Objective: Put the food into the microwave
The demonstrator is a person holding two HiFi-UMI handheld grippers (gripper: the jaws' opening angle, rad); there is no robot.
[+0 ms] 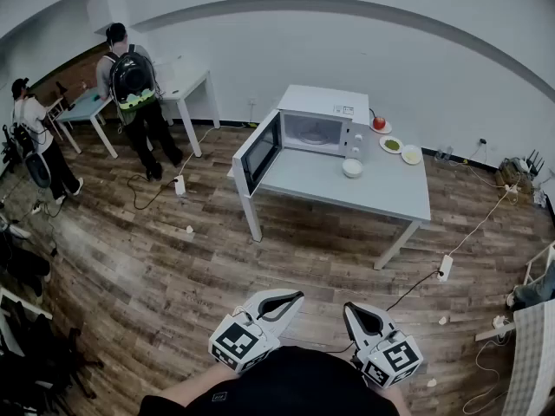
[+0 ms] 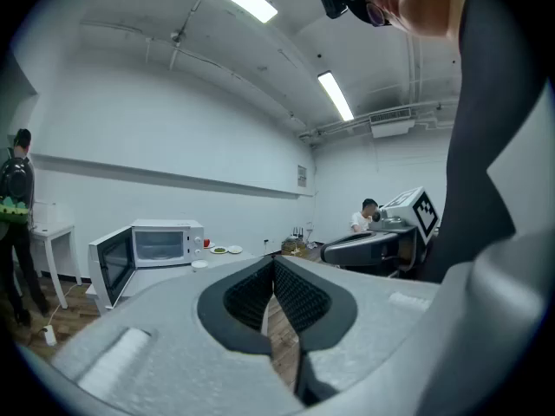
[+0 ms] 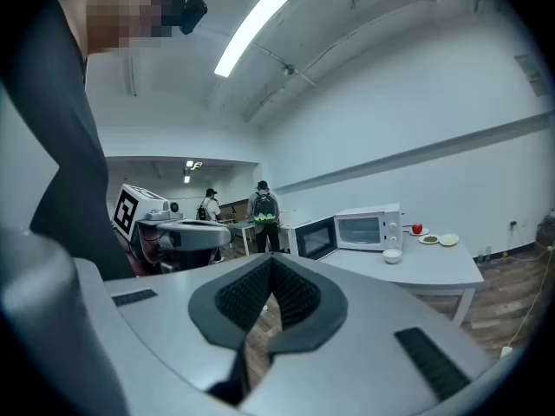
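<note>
The white microwave (image 1: 321,128) stands at the back of the grey table (image 1: 364,189), with its door (image 1: 260,152) swung open to the left. On the table to its right are a red apple on a plate (image 1: 379,123), a plate of green food (image 1: 392,145), a pale plate (image 1: 411,154) and a white bowl (image 1: 352,167). My left gripper (image 1: 295,298) and right gripper (image 1: 349,310) are side by side over the wooden floor, well short of the table. Both are shut and hold nothing. The left gripper view shows the microwave (image 2: 160,243) far off, and so does the right gripper view (image 3: 368,228).
Two people (image 1: 134,85) (image 1: 35,137) stand at desks in the far left corner. Cables and power strips (image 1: 446,267) (image 1: 179,185) lie on the floor around the table. Dark gear sits at the left edge, and a white rack (image 1: 529,354) at the right.
</note>
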